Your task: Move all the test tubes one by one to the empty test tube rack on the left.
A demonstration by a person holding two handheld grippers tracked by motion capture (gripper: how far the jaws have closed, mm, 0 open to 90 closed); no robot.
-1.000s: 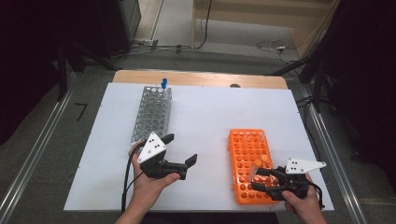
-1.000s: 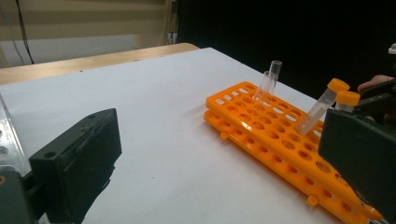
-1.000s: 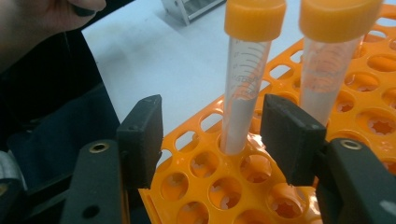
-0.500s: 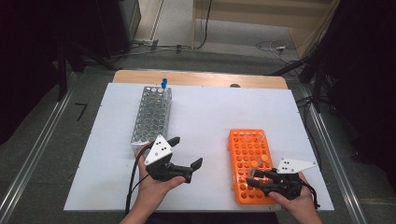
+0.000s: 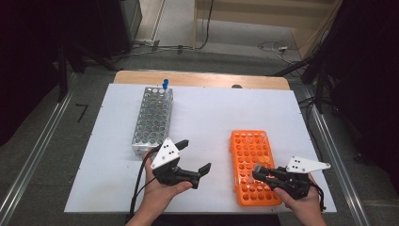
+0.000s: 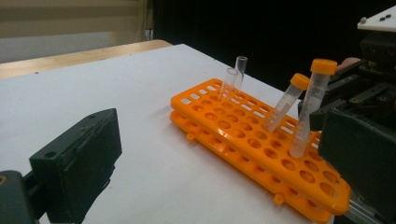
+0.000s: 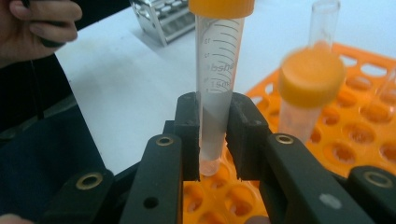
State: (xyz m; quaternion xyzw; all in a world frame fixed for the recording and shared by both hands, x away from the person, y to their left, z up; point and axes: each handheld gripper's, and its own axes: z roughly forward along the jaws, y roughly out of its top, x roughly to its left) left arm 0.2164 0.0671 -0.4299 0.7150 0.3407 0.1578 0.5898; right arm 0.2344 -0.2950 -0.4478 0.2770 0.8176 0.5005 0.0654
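Orange-capped tube [image 7: 215, 79] between right gripper [image 7: 211, 135] fingers, above orange rack [image 7: 373, 140].

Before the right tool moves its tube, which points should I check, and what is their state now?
1. Right tool closed on the orange-capped tube: ok, both jaws press its lower body.
2. Tube cap on: ok.
3. Tube tip free of the orange rack: cannot tell; it sits at a hole.
4. Neighbouring capped tube out of the way: not ok; it leans close beside.
5. Left tool apart and open: ok, nothing between its jaws.
6. Metal rack has free holes: ok.
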